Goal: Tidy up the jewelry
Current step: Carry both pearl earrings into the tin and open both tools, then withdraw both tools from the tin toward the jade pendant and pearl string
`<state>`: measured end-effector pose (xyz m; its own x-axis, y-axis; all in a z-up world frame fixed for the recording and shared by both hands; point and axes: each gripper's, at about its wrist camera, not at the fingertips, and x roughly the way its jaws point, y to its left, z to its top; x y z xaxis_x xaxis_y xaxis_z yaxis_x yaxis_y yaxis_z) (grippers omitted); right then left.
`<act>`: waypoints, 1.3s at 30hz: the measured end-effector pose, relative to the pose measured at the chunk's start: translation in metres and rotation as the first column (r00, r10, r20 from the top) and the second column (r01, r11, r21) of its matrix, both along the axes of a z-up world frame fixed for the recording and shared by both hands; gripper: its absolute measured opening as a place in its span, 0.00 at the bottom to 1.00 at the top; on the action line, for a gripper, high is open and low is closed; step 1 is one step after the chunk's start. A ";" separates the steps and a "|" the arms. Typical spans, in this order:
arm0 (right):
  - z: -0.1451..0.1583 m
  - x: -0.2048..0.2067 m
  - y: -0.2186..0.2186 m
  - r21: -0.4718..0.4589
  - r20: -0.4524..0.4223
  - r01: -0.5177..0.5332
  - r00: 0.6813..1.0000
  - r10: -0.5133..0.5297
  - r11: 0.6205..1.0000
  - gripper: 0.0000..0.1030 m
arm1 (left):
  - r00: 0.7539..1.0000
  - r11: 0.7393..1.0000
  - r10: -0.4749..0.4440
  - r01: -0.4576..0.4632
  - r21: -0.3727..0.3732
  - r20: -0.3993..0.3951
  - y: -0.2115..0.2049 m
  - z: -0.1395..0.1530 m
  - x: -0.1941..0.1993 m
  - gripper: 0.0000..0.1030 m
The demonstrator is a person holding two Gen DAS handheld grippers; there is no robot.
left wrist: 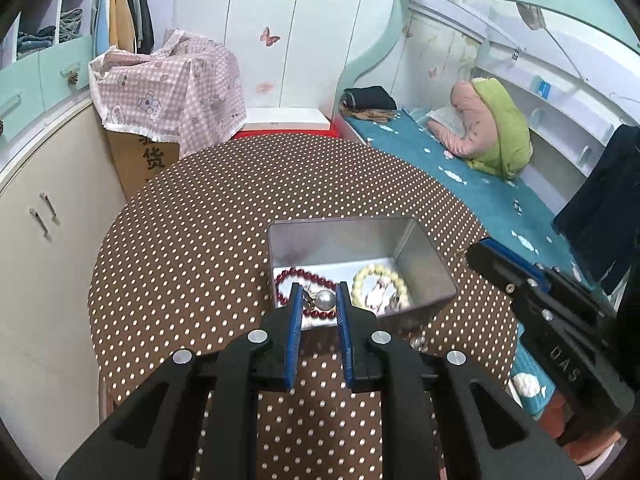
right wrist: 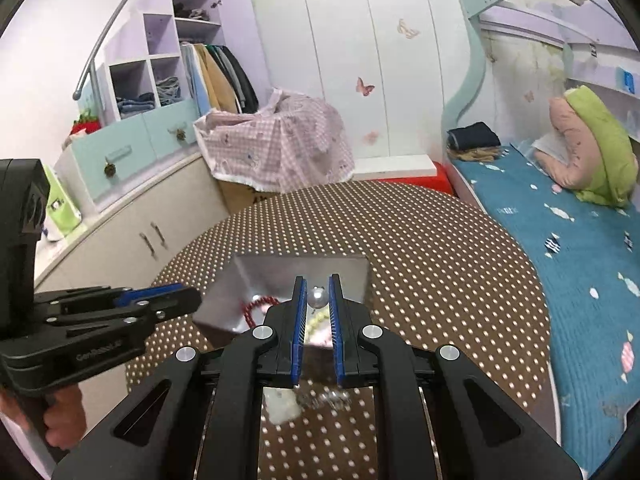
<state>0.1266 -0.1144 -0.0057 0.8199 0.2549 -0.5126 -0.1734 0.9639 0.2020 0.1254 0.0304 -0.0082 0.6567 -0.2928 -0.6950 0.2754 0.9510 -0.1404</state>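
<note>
A silver metal tin (left wrist: 424, 256) stands open on the polka-dot table; it also shows in the right wrist view (right wrist: 240, 284). Inside lie a red bead bracelet (left wrist: 286, 276) and a cream bead bracelet (left wrist: 378, 274). In the left wrist view a silver pearl earring (left wrist: 325, 300) sits between the fingertips of my left gripper (left wrist: 319, 294), which are slightly apart over the tin's near edge. My right gripper (right wrist: 318, 286) is shut on a pearl earring (right wrist: 317, 297), held above the tin. A blurred shiny piece (right wrist: 326, 398) lies on the table under the right gripper.
The round table (left wrist: 224, 208) has a brown cloth with white dots. A bed with a blue cover (right wrist: 580, 256) runs along the right. A box under pink checked cloth (left wrist: 172, 92) and cream cabinets (left wrist: 44, 264) stand to the left.
</note>
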 end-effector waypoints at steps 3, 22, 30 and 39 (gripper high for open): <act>0.000 0.008 0.004 0.007 -0.005 -0.011 1.000 0.011 1.000 0.11 | 1.000 1.000 0.005 -0.006 -0.007 -0.019 -0.002 -0.002 0.011 0.15; -0.009 0.039 0.018 0.006 -0.049 -0.077 0.996 0.077 0.997 0.14 | 0.995 0.999 0.012 -0.015 -0.035 -0.098 -0.002 -0.022 0.053 0.15; -0.008 0.034 0.003 0.021 -0.051 0.002 0.999 -0.001 1.000 0.64 | 0.995 0.999 0.028 -0.030 -0.023 -0.092 -0.003 -0.021 0.044 0.34; -0.031 0.024 -0.031 0.024 -0.138 0.104 0.985 -0.100 0.994 0.74 | 0.998 0.999 0.020 -0.022 -0.030 -0.061 0.001 -0.022 0.013 0.35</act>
